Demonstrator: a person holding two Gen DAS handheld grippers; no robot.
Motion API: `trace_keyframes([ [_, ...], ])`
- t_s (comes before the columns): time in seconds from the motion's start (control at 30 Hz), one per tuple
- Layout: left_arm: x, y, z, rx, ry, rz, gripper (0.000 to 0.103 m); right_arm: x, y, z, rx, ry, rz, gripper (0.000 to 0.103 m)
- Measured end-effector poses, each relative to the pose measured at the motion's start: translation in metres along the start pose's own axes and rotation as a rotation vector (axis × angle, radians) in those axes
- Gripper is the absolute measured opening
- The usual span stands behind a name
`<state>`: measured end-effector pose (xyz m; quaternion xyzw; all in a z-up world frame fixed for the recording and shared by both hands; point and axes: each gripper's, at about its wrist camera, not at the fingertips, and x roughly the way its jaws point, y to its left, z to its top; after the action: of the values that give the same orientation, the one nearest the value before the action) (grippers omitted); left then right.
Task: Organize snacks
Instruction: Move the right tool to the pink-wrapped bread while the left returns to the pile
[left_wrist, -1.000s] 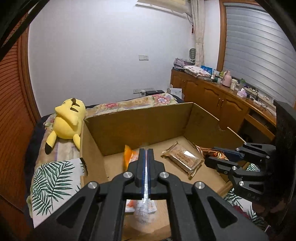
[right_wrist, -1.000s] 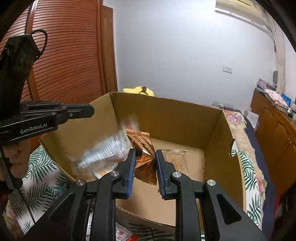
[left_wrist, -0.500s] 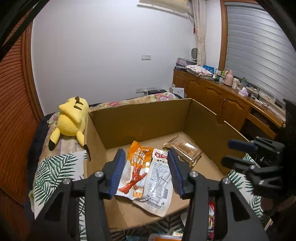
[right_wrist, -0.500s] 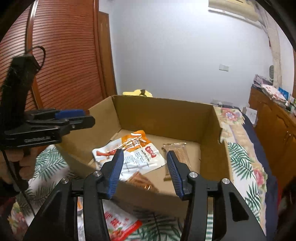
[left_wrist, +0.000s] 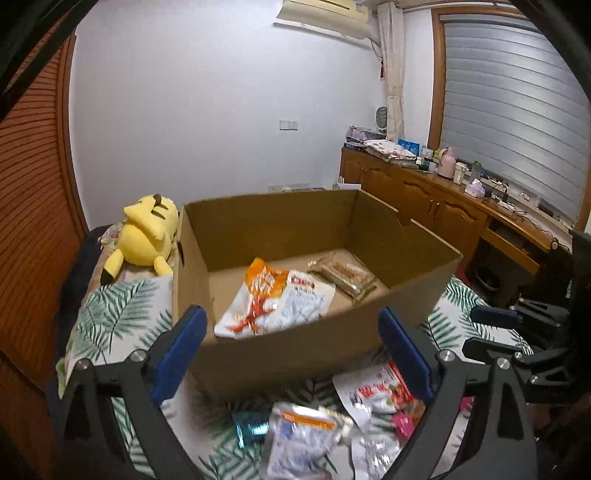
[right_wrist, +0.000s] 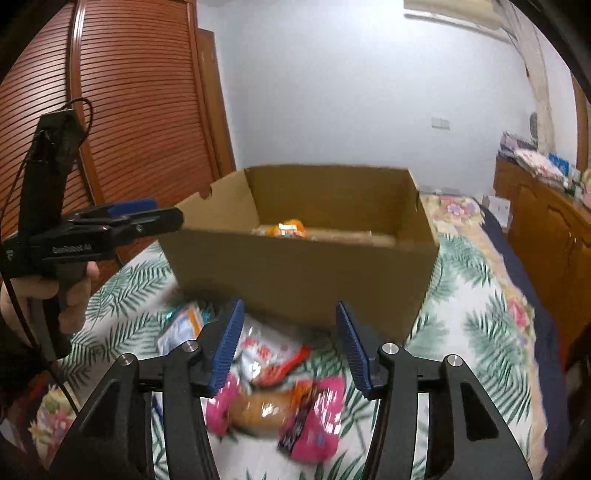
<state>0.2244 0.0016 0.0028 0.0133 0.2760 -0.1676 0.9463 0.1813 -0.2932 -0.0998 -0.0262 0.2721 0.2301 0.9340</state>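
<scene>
Snacks in two places: some inside the cardboard box (left_wrist: 295, 354), the rest loose on the leaf-print bedspread (right_wrist: 480, 332) just in front of it. From the left wrist view, a look down into the box: an orange-and-white packet (left_wrist: 273, 299) lying flat on the floor of it, a clear-wrapped biscuit bar (left_wrist: 343, 273) just beside it toward the far right corner. From the right wrist view, only the orange top of that packet (right_wrist: 288, 228) peeping over the near wall of the box (right_wrist: 295, 273), the bar hardly visible. On the bedspread, seen best from the right: a pink-wrapped bun (right_wrist: 273, 410), a red-and-white packet (right_wrist: 269, 354) and a small white pouch (right_wrist: 181, 325), all blurred. From the left view, a silvery pouch (left_wrist: 299, 439) and a white-and-red packet (left_wrist: 376, 387) among the same heap, also blurred. Left hand-held gripper (left_wrist: 291, 354) opening, blue pads wide apart, nothing between them, poised before the box's near wall. Right hand-held gripper (right_wrist: 291, 347) opening too, pads apart and empty above the heap. Only in the left view: a yellow plush toy (left_wrist: 144, 232) on the bed beside the box's left wall, and a wooden cabinet (left_wrist: 424, 206) cluttered on top. Only in the right view: a hand (right_wrist: 55, 295) gripping the left tool's handle.
</scene>
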Motion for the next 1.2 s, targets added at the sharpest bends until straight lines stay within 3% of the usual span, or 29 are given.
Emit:
trace_keyframes([
  [0.2, -0.006, -0.009, -0.030, -0.002, 0.024, 0.046, 0.098, 0.001, -0.002, -0.032, 0.042, 0.049, -0.014, 0.054],
  [0.63, -0.005, -0.022, -0.086, -0.014, 0.092, 0.024, 0.098, 0.014, 0.009, -0.055, 0.089, 0.093, 0.004, 0.056],
  [0.83, -0.002, -0.021, -0.101, -0.036, 0.111, 0.040, 0.098, 0.031, 0.024, -0.055, 0.012, 0.126, -0.126, 0.056],
  [1.2, -0.008, -0.029, -0.110, -0.053, 0.114, 0.031, 0.098, 0.007, 0.017, -0.070, -0.016, 0.170, -0.169, 0.056],
])
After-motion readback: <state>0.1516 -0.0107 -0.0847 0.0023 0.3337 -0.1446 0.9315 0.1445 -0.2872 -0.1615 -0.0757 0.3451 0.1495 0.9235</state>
